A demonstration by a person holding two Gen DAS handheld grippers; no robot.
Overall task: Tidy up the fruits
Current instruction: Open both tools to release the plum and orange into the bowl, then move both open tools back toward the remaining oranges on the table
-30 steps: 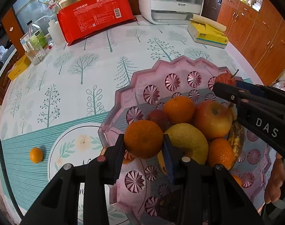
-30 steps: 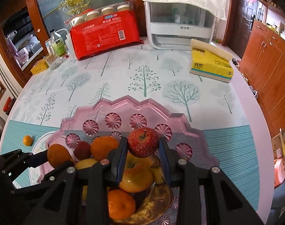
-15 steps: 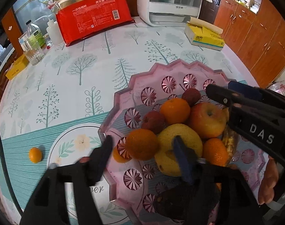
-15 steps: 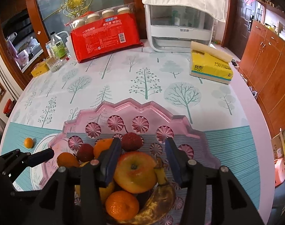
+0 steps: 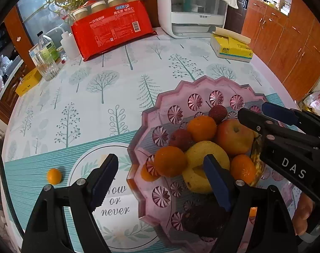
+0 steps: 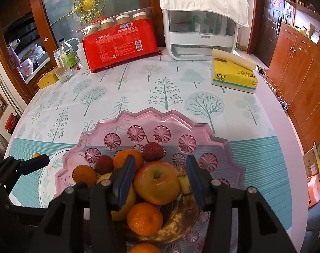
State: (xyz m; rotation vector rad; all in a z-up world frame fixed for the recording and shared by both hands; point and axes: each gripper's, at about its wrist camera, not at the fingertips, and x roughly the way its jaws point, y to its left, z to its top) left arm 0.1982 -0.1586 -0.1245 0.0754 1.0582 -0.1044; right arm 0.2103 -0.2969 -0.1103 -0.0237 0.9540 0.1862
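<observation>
Pink faceted plastic fruit tray (image 6: 138, 116) w/ scalloped rim is sitting on the tablecloth, holding the pile. Red-yellow apple (image 6: 156, 182) is lying stem-up at centre, touching a yellow pear (image 5: 202, 164) and a brown-spotted banana (image 6: 181, 221) that is curving along its right. Mandarins are resting around them: one at front (image 6: 144, 218), one behind the apple (image 5: 202, 128), one at the left edge (image 5: 170, 161). Two red lychees (image 6: 152, 151) (image 6: 104, 164) are sitting toward the back. A small kumquat (image 5: 54, 176) is lying alone, well apart, left of the tray.
</observation>
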